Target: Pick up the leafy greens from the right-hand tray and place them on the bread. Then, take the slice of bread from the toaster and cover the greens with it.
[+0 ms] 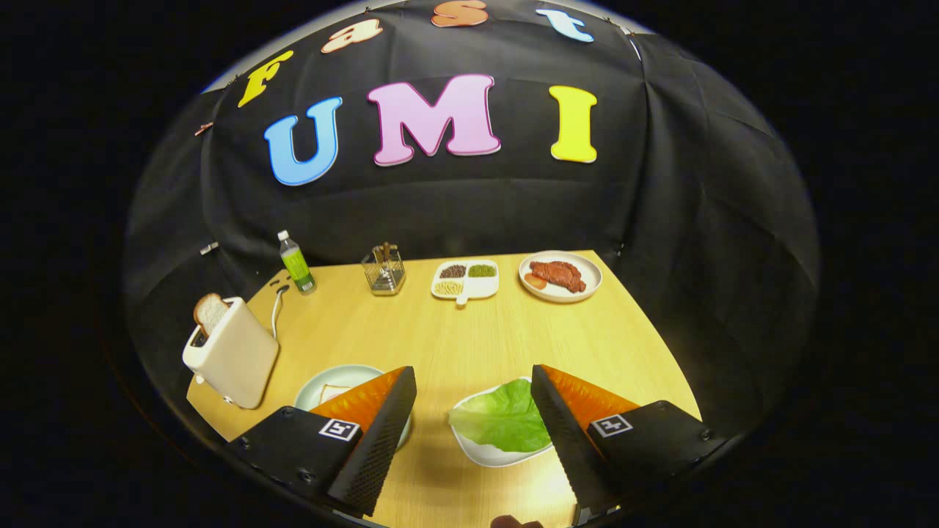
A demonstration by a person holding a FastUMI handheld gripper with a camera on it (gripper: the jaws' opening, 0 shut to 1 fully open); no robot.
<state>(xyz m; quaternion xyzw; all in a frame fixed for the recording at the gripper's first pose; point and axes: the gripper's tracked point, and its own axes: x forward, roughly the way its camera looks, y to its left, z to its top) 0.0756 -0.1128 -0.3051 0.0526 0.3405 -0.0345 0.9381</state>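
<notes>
My gripper [473,389] hangs open above the near part of the wooden table [469,330], nothing between its fingers. A green lettuce leaf [502,422] lies in a white tray [480,451] just inside the right finger [561,433], partly hidden by it. A pale round plate [334,381] with a slice of bread [334,392] sits behind the left finger [378,440], mostly covered by it. A cream toaster [231,352] stands at the left edge of the table, a bread slice [210,312] sticking up out of its slot.
Along the far edge stand a green bottle [296,262], a clear holder with sticks [384,270], a divided white dish of grains [466,280] and a plate with meat [560,276]. The toaster's white cord [276,308] runs behind it. Black cloth walls the booth.
</notes>
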